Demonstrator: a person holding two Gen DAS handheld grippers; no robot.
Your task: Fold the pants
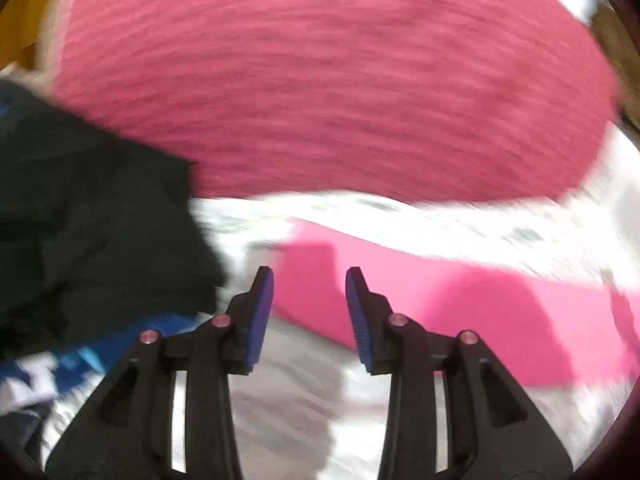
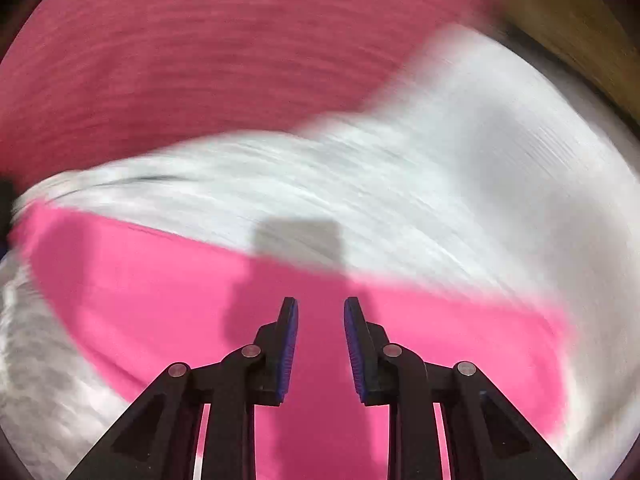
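Note:
The bright pink pants (image 1: 500,312) lie flat on a white bed sheet (image 1: 400,216); both views are motion-blurred. My left gripper (image 1: 310,276) is open and empty, just above the pants' left end. In the right wrist view the pink pants (image 2: 160,300) spread across the lower frame, and my right gripper (image 2: 321,304) is open and empty directly over them. Its shadow falls on the cloth ahead.
A large dark-pink blanket or pillow (image 1: 320,80) lies behind the pants, also in the right wrist view (image 2: 180,48). A pile of black and blue clothes (image 1: 80,220) sits at the left. A wooden bed frame (image 2: 580,20) shows at the far right.

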